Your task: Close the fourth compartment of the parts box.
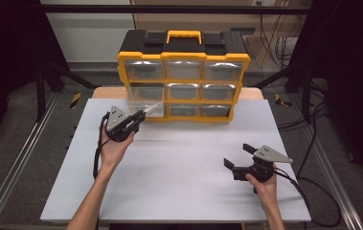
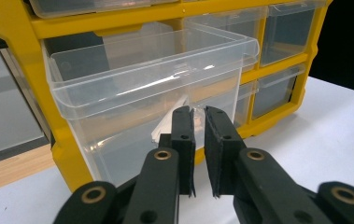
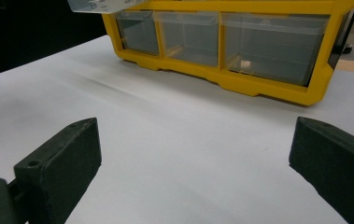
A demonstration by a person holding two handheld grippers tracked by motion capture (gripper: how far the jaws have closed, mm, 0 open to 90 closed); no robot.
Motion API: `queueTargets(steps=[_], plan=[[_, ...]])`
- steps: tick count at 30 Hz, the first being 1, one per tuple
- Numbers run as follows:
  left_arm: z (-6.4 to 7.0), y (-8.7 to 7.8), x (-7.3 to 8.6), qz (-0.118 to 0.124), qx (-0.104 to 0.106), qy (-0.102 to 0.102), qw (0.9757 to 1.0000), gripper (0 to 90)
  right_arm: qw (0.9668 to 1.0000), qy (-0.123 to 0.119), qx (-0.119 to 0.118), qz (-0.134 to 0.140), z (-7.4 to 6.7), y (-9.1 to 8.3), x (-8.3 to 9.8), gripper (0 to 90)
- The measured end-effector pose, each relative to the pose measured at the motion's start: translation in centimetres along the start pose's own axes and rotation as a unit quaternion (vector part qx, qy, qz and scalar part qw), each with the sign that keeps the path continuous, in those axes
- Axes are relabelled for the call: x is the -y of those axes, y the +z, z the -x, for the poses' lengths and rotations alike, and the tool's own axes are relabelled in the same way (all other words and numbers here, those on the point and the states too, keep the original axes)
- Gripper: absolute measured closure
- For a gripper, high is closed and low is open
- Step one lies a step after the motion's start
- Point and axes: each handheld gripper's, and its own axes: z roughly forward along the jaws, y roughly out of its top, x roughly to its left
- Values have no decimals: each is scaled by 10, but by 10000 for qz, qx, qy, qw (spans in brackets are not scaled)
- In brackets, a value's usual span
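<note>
Left gripper [image 2: 199,114] clenched on front tab of clear plastic drawer [image 2: 151,74], half out of the yellow-framed organiser's [image 1: 183,60] left column; pull straight and level; right gripper [image 1: 239,156] released, idle well clear.

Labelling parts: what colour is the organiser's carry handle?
Yellow, on the handle atop the black lid; the high view shows it best.

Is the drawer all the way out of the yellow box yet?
Not yet. The clear drawer sticks well out of the yellow box, and the left tool is shut on its front tab. The right tool waits open over the table. The other drawers are shut.
</note>
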Motion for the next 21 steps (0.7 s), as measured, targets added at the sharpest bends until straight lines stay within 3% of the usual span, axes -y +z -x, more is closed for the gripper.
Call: queueTargets(steps=[8, 21], plan=[[-2, 6, -1, -64, -19, -23, 10000, 889, 10000, -25, -3, -28, 0, 0, 1, 28], [-3, 14, -5, -87, -46, -26, 9999, 897, 10000, -40, -41, -49, -1, 0, 2, 21]])
